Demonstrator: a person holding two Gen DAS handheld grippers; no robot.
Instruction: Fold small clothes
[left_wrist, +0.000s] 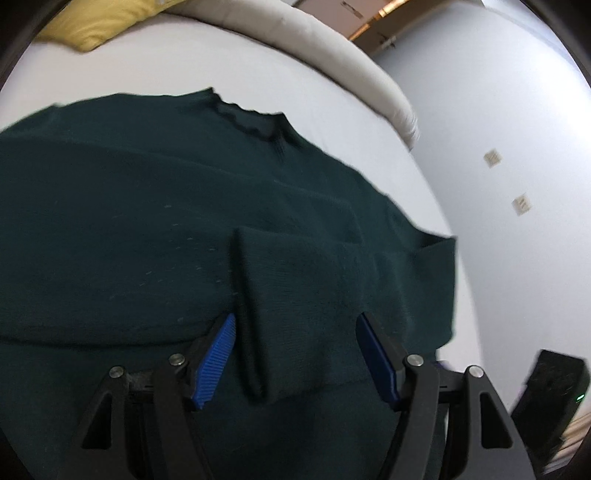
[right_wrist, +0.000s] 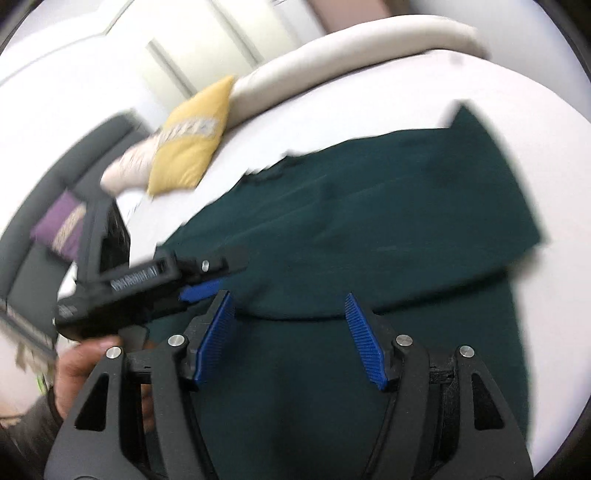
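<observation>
A dark green sweater (left_wrist: 147, 221) lies spread on a white bed (left_wrist: 221, 66), collar at the far side. One sleeve (left_wrist: 295, 288) is folded across its body, cuff end pointing toward me. My left gripper (left_wrist: 295, 325) is open just above the sleeve's cuff, blue pads on either side of it, holding nothing. In the right wrist view the sweater (right_wrist: 369, 206) fills the middle. My right gripper (right_wrist: 290, 306) is open above the folded edge, empty. The left gripper (right_wrist: 199, 288) also shows there, at the left over the sweater's edge.
A yellow cushion (right_wrist: 192, 147) and a cream headboard roll (right_wrist: 332, 55) lie at the far side of the bed. A dark sofa with a purple cushion (right_wrist: 59, 229) stands left. A black box (left_wrist: 550, 398) sits beyond the bed's right edge.
</observation>
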